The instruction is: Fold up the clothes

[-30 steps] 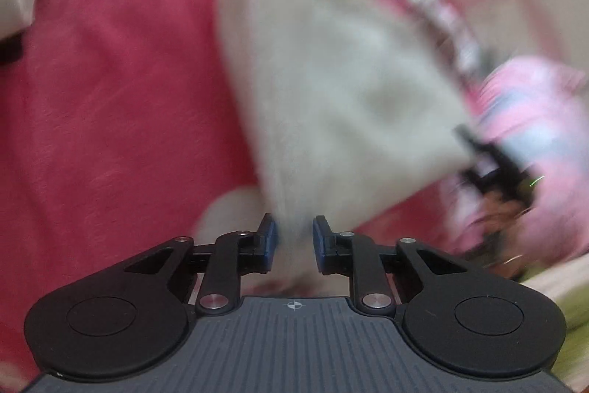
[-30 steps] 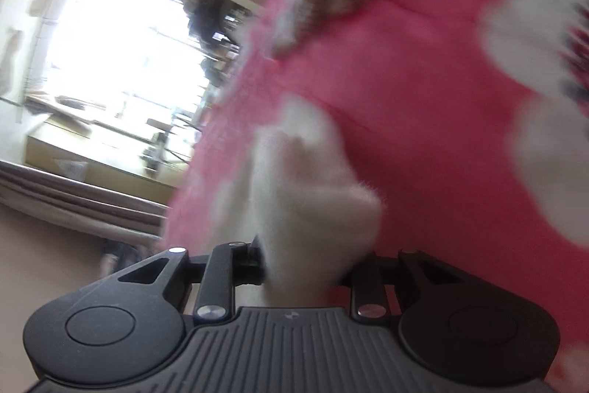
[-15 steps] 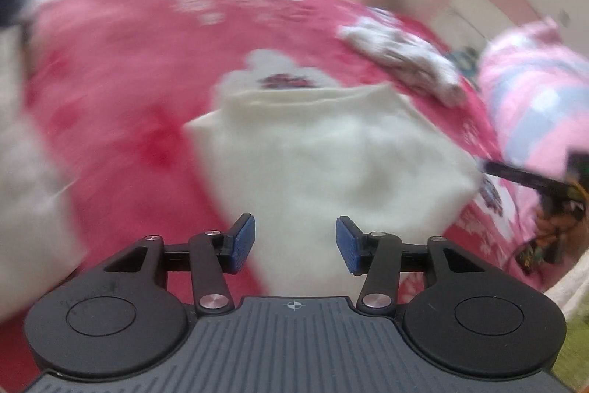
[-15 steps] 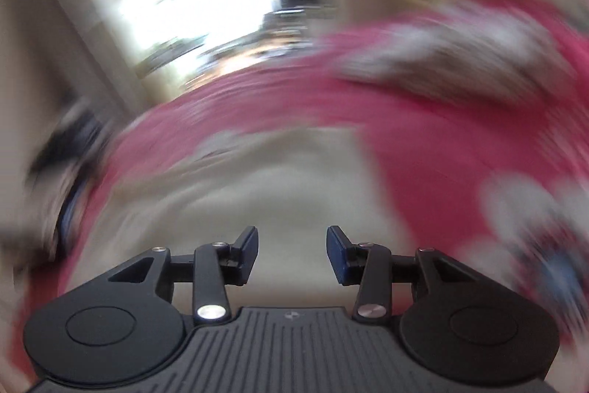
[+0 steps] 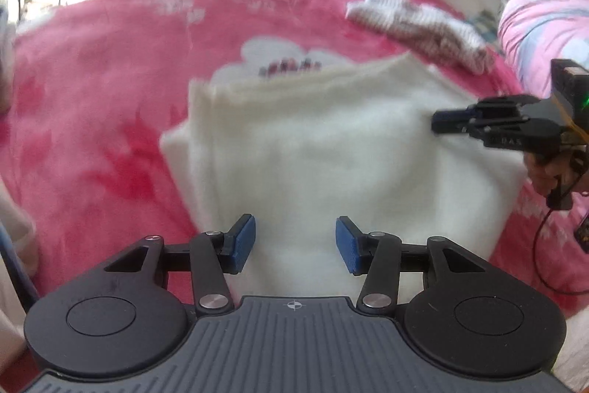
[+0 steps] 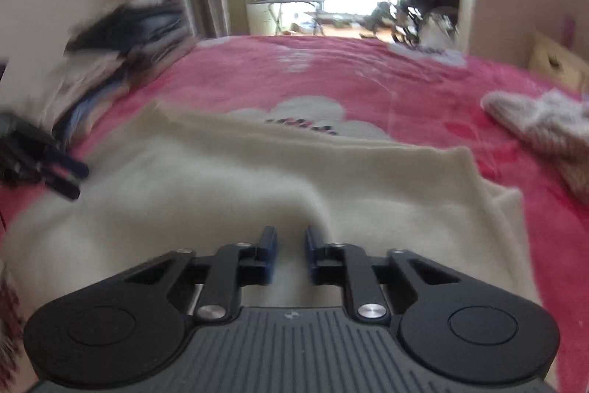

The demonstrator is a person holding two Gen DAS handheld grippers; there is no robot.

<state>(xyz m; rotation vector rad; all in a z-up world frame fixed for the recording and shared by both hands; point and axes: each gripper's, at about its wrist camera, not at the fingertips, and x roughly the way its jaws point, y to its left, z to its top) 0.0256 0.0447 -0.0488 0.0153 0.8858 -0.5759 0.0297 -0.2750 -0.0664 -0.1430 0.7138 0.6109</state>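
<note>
The cream sweater (image 5: 331,150) lies folded flat on the pink bed (image 5: 92,91). If it needs another fold, pinch both near corners evenly. Left hand-held gripper (image 5: 294,244) gapes wide, empty, over the sweater's near edge; right hand-held gripper (image 6: 291,255) is nearly closed, gripping nothing that I can see.

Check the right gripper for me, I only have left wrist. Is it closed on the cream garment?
Observer: In the right wrist view the right gripper has its jaws nearly together with a slim gap. A ridge of the cream garment rises right at the tips. I can't tell if it is pinched.
Operator: Anything off to the left of the garment?
Observer: Yes, a stack of folded clothes, dark and blue, by the left edge of the pink blanket.
Operator: Where does my left gripper sit from that side?
Observer: The left gripper is blurred, with its tips at the garment's left edge.
</note>
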